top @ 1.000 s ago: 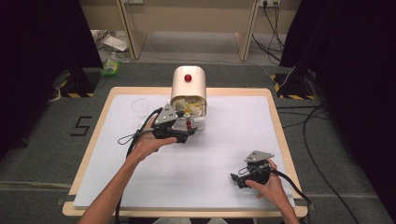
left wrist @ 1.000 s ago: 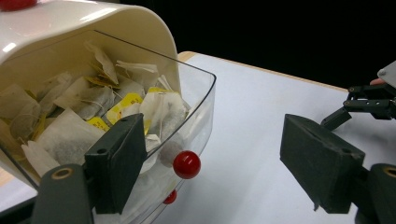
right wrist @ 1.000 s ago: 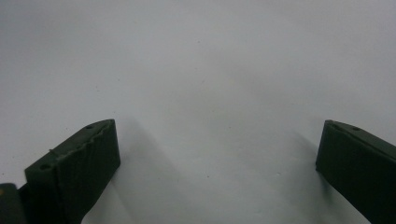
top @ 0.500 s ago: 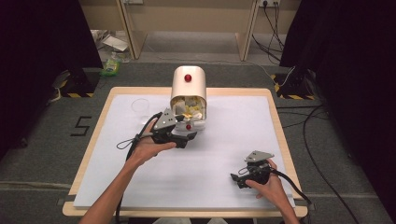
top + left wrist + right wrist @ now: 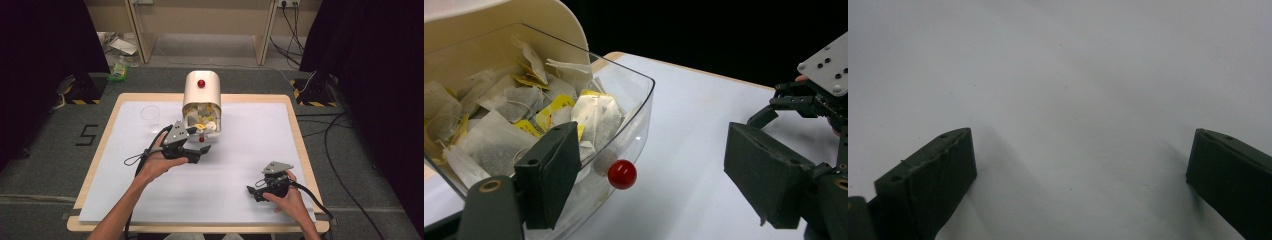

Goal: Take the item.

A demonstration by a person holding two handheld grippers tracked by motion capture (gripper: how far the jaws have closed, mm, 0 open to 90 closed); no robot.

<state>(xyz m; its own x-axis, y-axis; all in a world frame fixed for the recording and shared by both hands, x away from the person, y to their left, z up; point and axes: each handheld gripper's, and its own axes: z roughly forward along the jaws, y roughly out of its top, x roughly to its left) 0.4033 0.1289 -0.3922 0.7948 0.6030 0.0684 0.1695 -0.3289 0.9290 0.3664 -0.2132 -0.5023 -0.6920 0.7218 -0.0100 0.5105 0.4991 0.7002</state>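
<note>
A cream tea-bag box [image 5: 201, 92] with a red knob on top stands at the table's far middle. Its clear front drawer [image 5: 624, 125] is tipped open and holds several tea bags [image 5: 589, 112]. A small red knob [image 5: 622, 174] sits on the drawer's front wall. My left gripper [image 5: 651, 167] is open, with that knob between its jaws but untouched; in the high view the left gripper [image 5: 200, 148] sits just in front of the drawer. My right gripper [image 5: 257, 192] rests low on the white table at the near right, and its jaws [image 5: 1078, 160] are open with nothing between them.
A clear glass cup [image 5: 151, 114] stands left of the box. The white mat [image 5: 240, 150] covers the wooden table [image 5: 295, 125]. Cables trail from both grippers toward the near edge.
My left gripper has drifted slightly toward the near edge, staying at the drawer's front. The right gripper has not moved.
</note>
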